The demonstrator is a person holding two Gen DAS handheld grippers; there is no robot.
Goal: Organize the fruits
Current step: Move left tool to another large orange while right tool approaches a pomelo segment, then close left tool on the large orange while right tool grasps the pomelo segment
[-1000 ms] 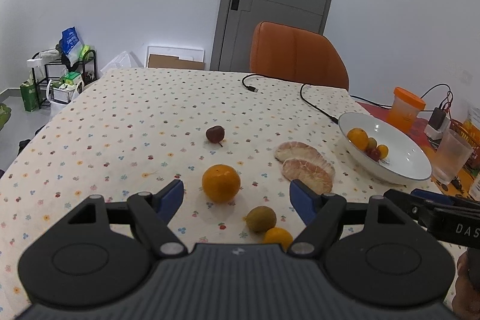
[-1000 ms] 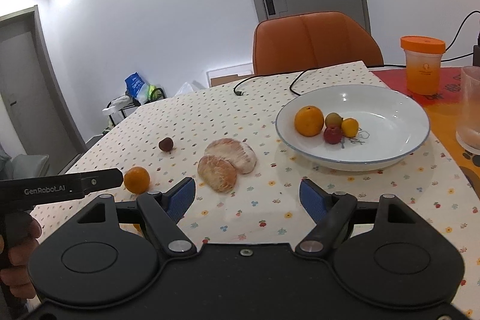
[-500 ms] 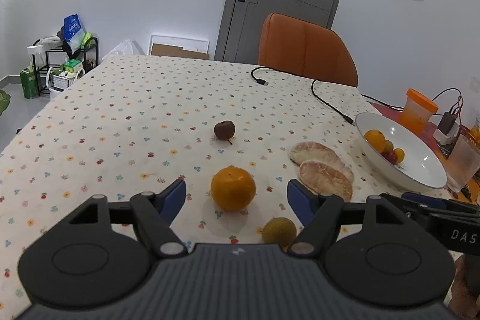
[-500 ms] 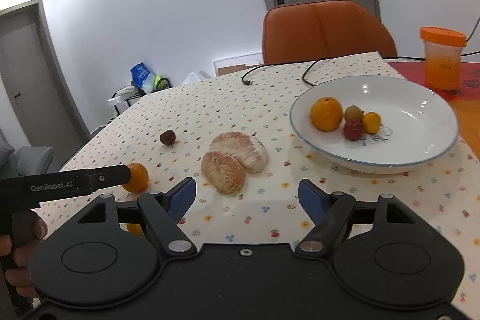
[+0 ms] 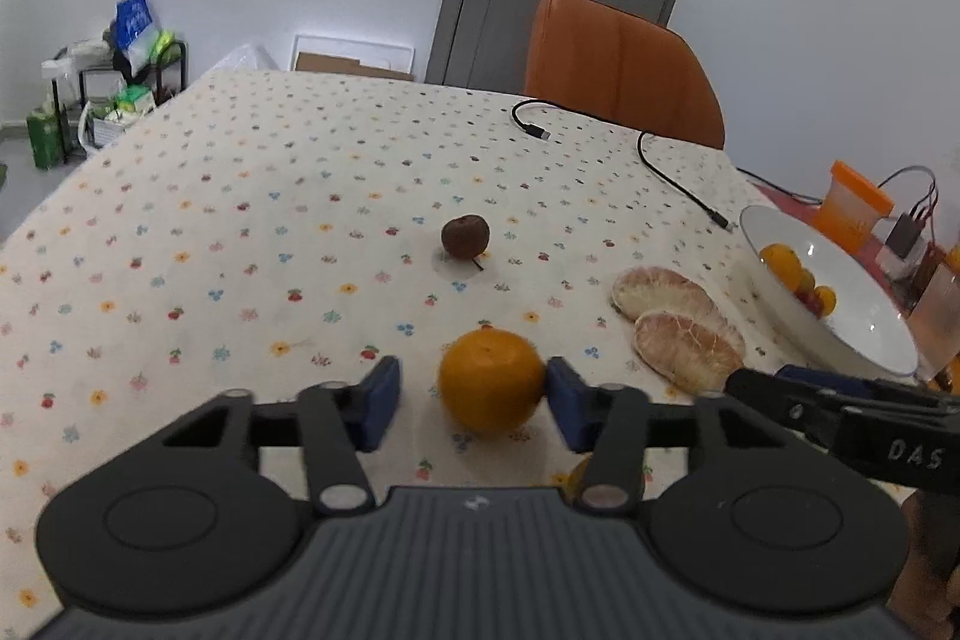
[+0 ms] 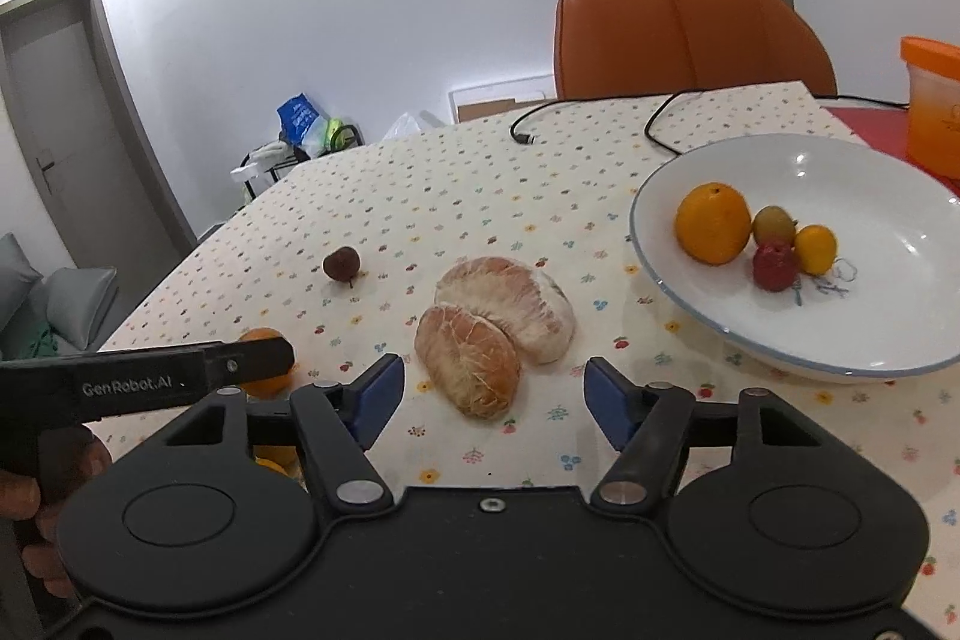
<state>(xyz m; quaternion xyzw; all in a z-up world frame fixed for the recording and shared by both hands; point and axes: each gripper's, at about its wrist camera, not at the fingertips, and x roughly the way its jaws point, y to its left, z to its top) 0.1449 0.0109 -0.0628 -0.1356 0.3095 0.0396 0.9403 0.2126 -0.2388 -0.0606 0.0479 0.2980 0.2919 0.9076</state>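
Left gripper (image 5: pixel 471 403): jaws closing around the orange (image 5: pixel 490 381); one pad touches it, the other stands clear. Right gripper (image 6: pixel 489 397): jaws moderately wide and closing, the nearer pomelo segment (image 6: pixel 468 367) between the tips, untouched. Bowl (image 6: pixel 840 364) lies beyond, right.

We are holding a pair of tongs in each hand, both pointing forward and tilted downward. Our left tongs (image 5: pixel 471 400) are closing, the right pad (image 5: pixel 567 403) touching what lies between them while the left pad (image 5: pixel 378 400) is standing clear of it. Our right tongs (image 6: pixel 489 394) are closing too, their pads (image 6: pixel 378 394) pressing on nothing. From the right wrist view, our left hand (image 6: pixel 36 508) is gripping the handle of its tongs at the lower left edge. Our right hand (image 5: pixel 927 568) is showing only at the lower right corner of the left wrist view.
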